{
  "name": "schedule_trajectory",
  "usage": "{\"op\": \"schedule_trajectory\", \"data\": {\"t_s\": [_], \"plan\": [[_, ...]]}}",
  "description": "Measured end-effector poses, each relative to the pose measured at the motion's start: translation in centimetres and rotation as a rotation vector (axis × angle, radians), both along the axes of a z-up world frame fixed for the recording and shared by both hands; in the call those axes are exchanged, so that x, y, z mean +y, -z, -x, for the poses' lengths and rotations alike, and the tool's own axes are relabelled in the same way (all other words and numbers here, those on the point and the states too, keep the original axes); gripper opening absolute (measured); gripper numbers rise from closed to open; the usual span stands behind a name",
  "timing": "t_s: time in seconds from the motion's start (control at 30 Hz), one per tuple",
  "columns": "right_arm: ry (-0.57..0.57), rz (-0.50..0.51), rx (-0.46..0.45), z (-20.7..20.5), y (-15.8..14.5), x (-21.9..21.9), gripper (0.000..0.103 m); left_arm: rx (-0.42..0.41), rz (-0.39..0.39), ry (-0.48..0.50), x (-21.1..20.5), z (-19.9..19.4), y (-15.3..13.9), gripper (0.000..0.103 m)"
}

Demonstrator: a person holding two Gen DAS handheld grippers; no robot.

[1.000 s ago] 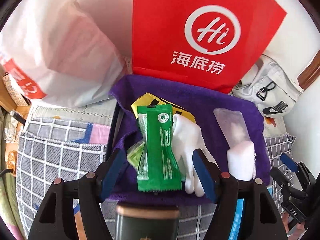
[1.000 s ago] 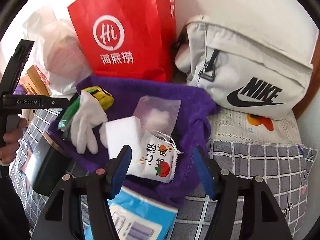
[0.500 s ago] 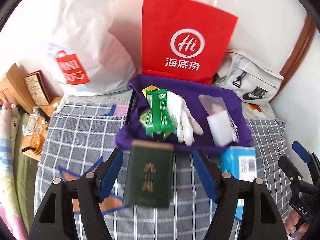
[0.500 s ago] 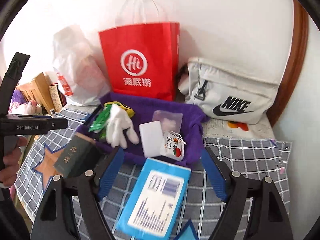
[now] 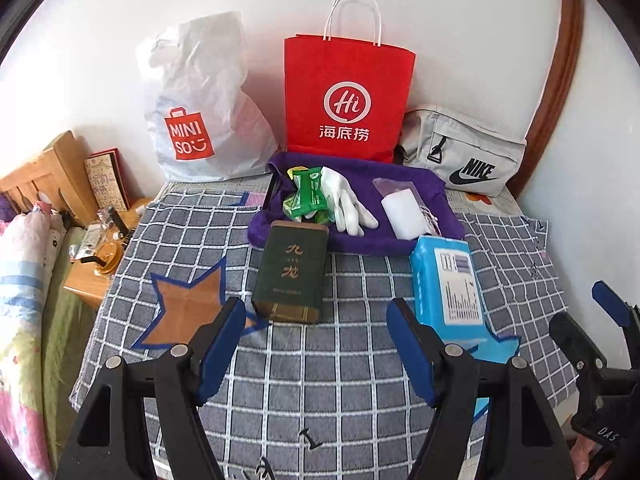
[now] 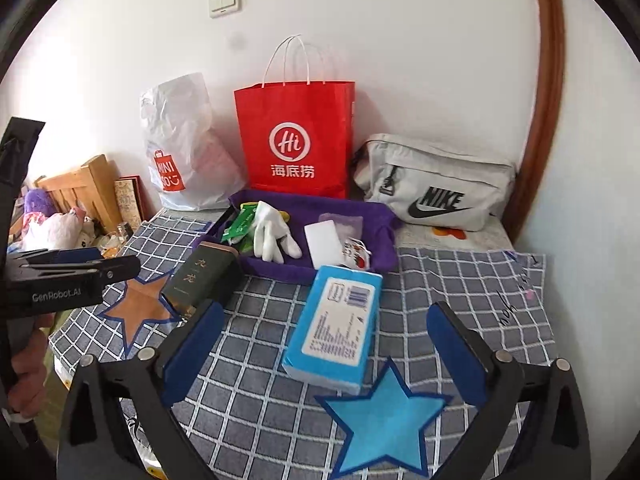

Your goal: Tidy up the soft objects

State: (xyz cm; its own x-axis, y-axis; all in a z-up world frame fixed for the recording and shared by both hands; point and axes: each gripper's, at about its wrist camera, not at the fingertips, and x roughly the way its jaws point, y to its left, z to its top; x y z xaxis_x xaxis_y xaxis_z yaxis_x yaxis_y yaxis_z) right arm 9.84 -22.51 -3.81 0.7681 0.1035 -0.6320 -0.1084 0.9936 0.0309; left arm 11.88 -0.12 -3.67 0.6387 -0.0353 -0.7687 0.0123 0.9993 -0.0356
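Above the checked cloth, your left tool and right tool gape empty; a shallow pinch could slip off the soft blue tissue pack.

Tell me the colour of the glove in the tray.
White; the glove shows best in the left wrist view.

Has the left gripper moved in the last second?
Yes. The left gripper has pulled back from the purple tray: a second ago the green packet lay between its fingers, now tray and packet sit far ahead.
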Motion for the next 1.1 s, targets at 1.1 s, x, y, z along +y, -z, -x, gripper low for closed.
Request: {"op": "schedule_trajectory", "data": {"t_s": [1.1], "plan": [[0.085,-0.067,-0.026,13.0,-1.3,-2.1,0.102,-0.142,-0.025,-0.007,-1.7,13.2,-2.3,0.097]]}}
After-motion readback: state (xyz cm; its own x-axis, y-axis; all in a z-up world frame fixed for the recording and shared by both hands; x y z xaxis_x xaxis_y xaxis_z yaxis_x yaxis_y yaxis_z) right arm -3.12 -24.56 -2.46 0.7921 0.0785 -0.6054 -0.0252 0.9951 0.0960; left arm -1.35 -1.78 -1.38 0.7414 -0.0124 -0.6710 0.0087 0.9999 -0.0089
